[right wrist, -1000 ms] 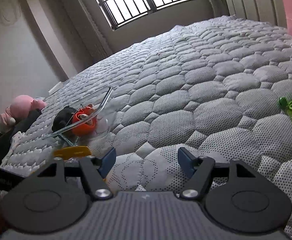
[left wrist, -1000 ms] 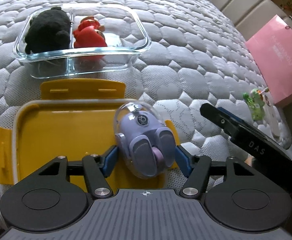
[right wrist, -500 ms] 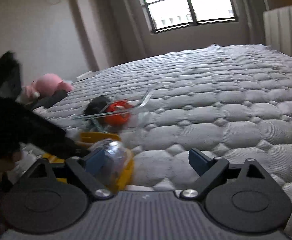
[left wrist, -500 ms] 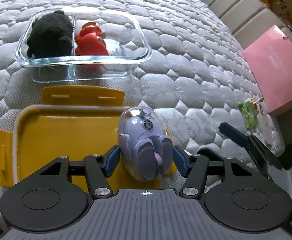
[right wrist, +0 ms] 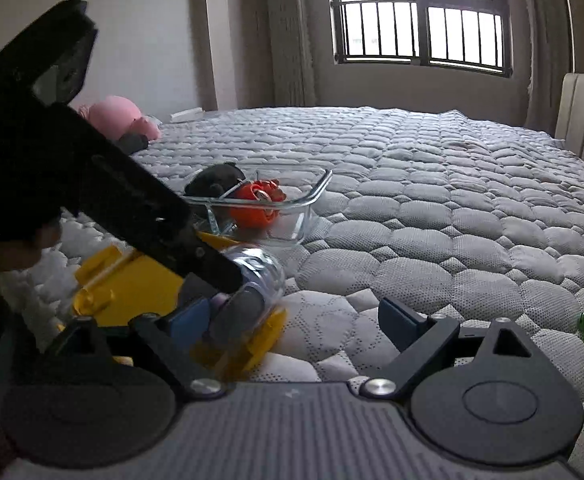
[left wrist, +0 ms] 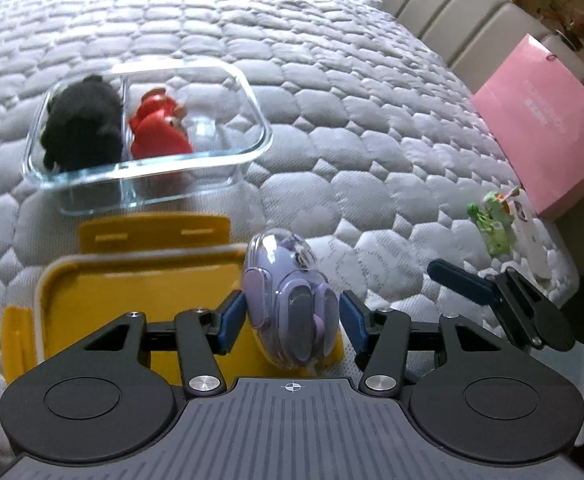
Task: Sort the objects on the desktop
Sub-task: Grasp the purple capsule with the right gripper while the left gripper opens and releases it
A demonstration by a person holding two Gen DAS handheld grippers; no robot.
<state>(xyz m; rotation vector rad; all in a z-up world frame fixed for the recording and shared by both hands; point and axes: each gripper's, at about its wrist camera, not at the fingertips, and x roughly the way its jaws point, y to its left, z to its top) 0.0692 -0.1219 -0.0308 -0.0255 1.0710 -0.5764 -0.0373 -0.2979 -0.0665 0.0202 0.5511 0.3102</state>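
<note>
A purple toy in a clear egg-shaped shell (left wrist: 287, 300) sits between the pads of my left gripper (left wrist: 289, 316), which is shut on it, over the right edge of a yellow lid (left wrist: 131, 292). The toy also shows in the right wrist view (right wrist: 251, 280). Beyond stands a divided glass container (left wrist: 227, 156) with a black plush (left wrist: 79, 132) in its left compartment and a red toy (left wrist: 157, 134) in the right one. My right gripper (right wrist: 292, 324) is open and empty, close beside the left one; its finger (left wrist: 458, 280) shows in the left wrist view.
All lies on a grey quilted bed (left wrist: 332, 100). A small green toy (left wrist: 492, 224) lies near the bed's right edge, next to a pink bag (left wrist: 552, 128). A pink plush (right wrist: 115, 116) lies at the far left of the bed.
My left gripper has closed its pads onto the purple toy and lifted slightly. My right gripper has swung left and now faces the lid and the left gripper.
</note>
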